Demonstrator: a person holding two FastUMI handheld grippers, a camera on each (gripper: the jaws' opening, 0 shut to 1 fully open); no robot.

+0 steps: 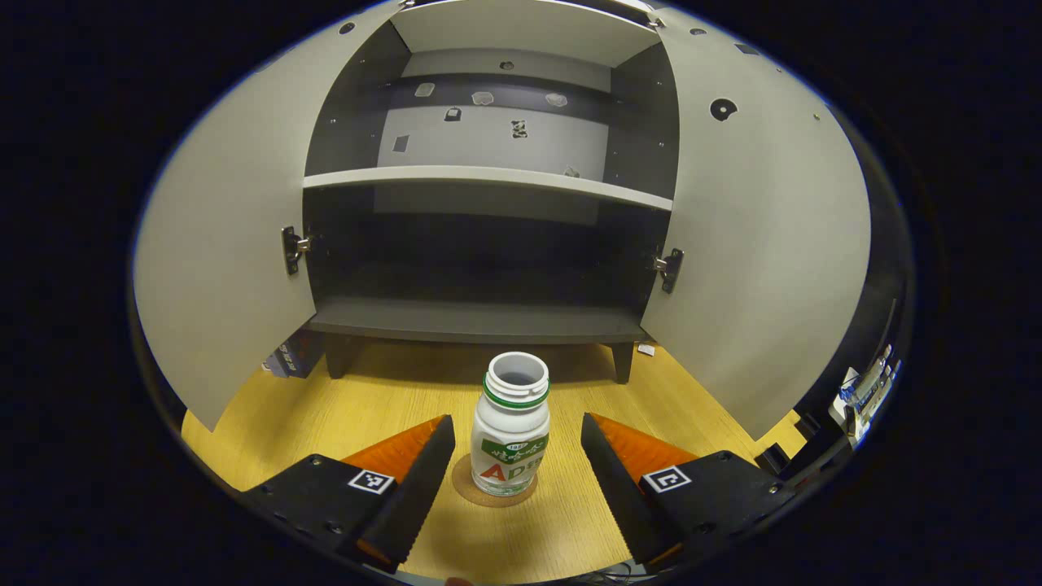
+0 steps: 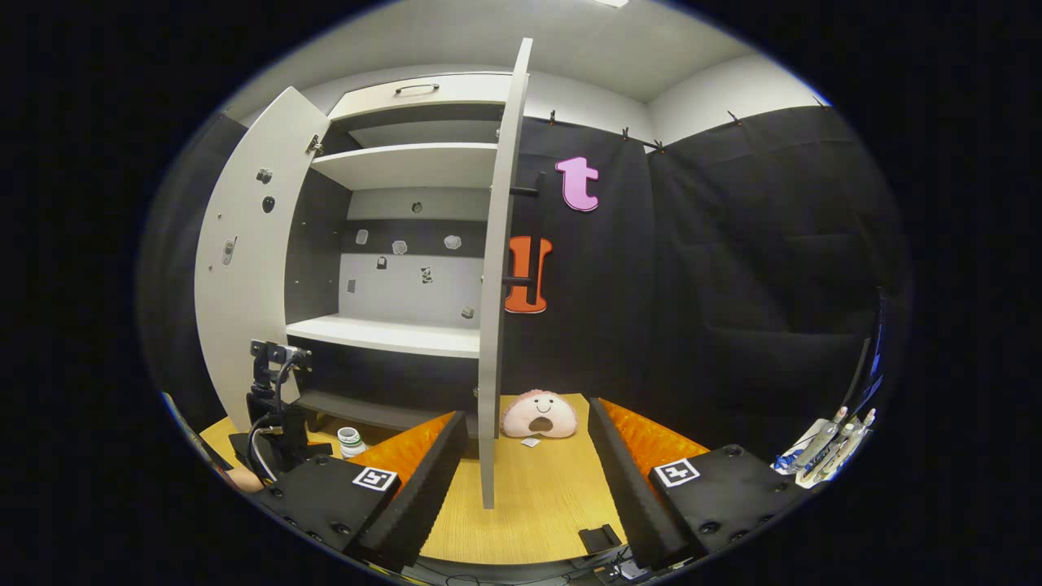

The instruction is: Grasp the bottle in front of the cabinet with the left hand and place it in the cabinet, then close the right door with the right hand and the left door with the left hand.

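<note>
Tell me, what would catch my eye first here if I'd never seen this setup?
Probably the tall cabinet with both doors swung wide, its dark lower shelf bare. In front of it a small white capless bottle stands on a round coaster on the wooden table, between the open fingers of the left hand-held gripper. Right of the cabinet, a pink plush toy lies on the table.

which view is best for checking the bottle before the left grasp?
Left gripper view. The small white plastic bottle with green neck ring stands upright and uncapped on a round brown coaster, centred between the open left tool fingers. In the right gripper view the bottle is tiny, its lower part hidden behind the right tool.
</note>
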